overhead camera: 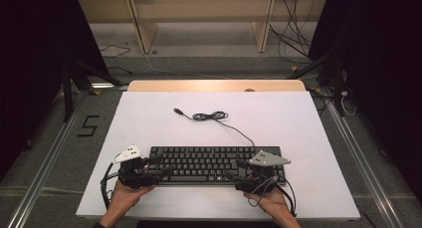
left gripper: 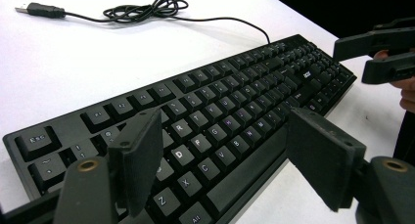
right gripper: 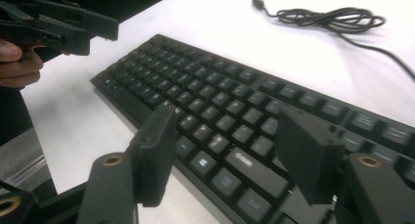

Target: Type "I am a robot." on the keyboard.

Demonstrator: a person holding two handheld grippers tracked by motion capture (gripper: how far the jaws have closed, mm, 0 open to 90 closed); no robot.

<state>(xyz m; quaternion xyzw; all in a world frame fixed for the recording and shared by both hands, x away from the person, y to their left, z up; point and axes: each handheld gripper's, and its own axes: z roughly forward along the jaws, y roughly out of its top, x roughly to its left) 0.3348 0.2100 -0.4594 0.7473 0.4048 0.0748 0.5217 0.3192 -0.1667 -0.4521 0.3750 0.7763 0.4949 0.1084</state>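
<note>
So, early stage: keyboard (overhead camera: 215,164) lies flat near the tabletop's front edge, cable (overhead camera: 211,116) loose toward the middle. Left gripper (overhead camera: 158,167) & right gripper (overhead camera: 235,169) hover over its front corners, both w/ jaws apart, gripping nothing. No grasp yet, lift/move all left

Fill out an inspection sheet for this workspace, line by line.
Surface: white tabletop, flat, wooden strip along its far edge.
Job's things: black keyboard lying flat near the front edge, keys up.
Clutter: nothing seen.
Grippers: left gripper open over the keyboard's left end; right gripper open over its right end; neither grips anything.
Cables: keyboard cable loosely coiled behind the keyboard, USB plug free on the table.
Surroundings: wooden shelf frame, loose floor wires, dark curtains at both sides.
</note>
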